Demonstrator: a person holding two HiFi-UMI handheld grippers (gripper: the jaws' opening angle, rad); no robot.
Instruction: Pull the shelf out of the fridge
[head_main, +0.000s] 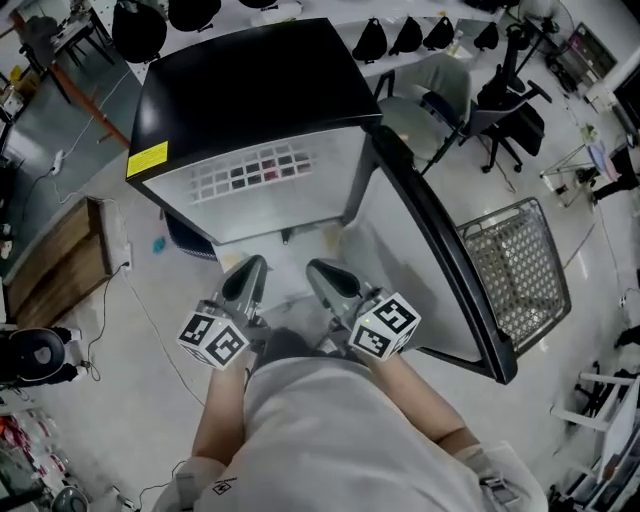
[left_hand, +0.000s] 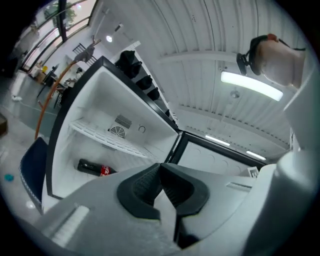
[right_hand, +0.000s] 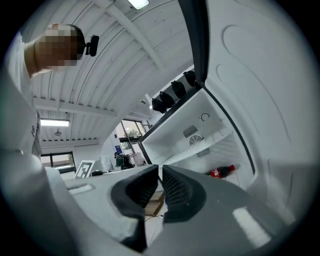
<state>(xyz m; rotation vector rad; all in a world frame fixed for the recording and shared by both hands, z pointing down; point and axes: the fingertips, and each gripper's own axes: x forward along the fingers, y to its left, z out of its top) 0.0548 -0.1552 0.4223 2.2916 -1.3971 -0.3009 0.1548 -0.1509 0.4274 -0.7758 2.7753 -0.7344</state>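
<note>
A black fridge (head_main: 245, 85) stands in front of me with its door (head_main: 440, 260) swung open to the right. Its white wire shelf (head_main: 262, 172) sits inside the white compartment; it shows as shelf (left_hand: 107, 137) and as shelf (right_hand: 200, 145) in the gripper views. Below it a cola bottle (left_hand: 95, 169) lies on the fridge floor, also visible as bottle (right_hand: 221, 172). My left gripper (head_main: 252, 266) and right gripper (head_main: 318, 268) hang side by side in front of the opening, apart from the shelf. Left gripper (left_hand: 160, 167) and right gripper (right_hand: 161, 170) are both shut with nothing held.
A wire shopping cart (head_main: 520, 265) stands right of the open door. Office chairs (head_main: 500, 110) are at the back right. A wooden crate (head_main: 60, 260) and floor cables lie to the left. A dark blue object (head_main: 185, 240) sits by the fridge's left foot.
</note>
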